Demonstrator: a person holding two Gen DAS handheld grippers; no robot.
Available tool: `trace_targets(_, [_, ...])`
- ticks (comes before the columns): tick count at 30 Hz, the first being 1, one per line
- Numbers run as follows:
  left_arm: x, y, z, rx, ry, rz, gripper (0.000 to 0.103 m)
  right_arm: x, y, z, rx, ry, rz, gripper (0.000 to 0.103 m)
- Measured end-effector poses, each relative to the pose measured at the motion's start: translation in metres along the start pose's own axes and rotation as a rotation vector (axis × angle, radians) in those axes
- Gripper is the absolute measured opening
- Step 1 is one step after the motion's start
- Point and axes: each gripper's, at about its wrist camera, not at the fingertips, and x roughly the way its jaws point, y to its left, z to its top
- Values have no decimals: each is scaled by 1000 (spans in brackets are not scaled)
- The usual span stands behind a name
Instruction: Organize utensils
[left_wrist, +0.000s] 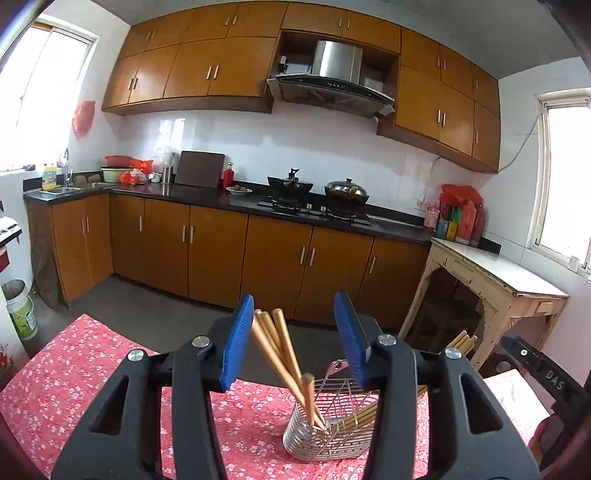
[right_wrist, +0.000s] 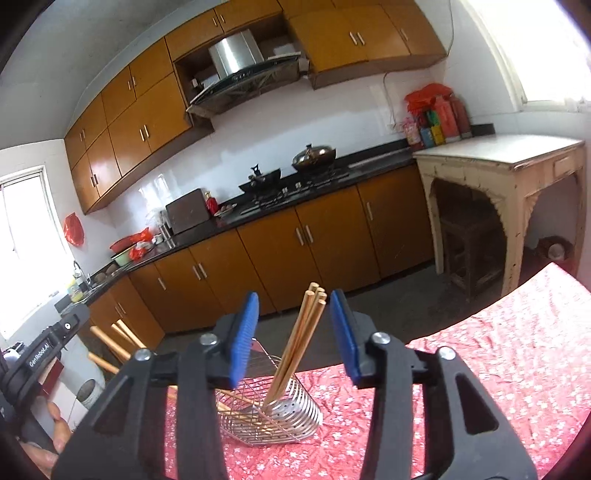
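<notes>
Chopsticks (left_wrist: 275, 341) are all standing in the metal holder (left_wrist: 325, 432) on the table's red flowery cloth (left_wrist: 74, 369) — one bunch leans left, another (right_wrist: 303, 332) leans the other way. Both grippers hang over it with jaws spread wide, nothing pinched. Left gripper (left_wrist: 293, 339) has the left-leaning bunch rising between its blue pads (left_wrist: 236, 343), touching or just beside the left one — hard to say. Right gripper (right_wrist: 293, 334) frames the other bunch, apart from both pads.
</notes>
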Motion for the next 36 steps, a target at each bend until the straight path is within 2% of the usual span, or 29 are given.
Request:
trace_targets(7, [-31,20,-7,-1,-7,20,54,-45,8,-19,-49,-23,-22,55])
trace_targets(20, [-58,67,-31,-19,48,83,62,-82,26,-47,-107,6,-60,62])
trace_targets(23, [-66,77,-37,-24,59,78,70,-90,30,-50,-121,-3,-70,70])
trace_targets(25, [-74,81,-42,-15,55,74,81,-98,34,-54,-144,-22,-77,86])
trace_targets(28, [-88,84,-54,14,47,70,94,-113,41,-67,-195,-52,-87,98])
trace_targets(32, [-108,83,-70,42,41,49,100,-134,50,-91,-240,-74,-92,99])
trace_targets(36, [-130,80,-90,85,26,32,101,-162,63,-119,-313,-117,-95,99])
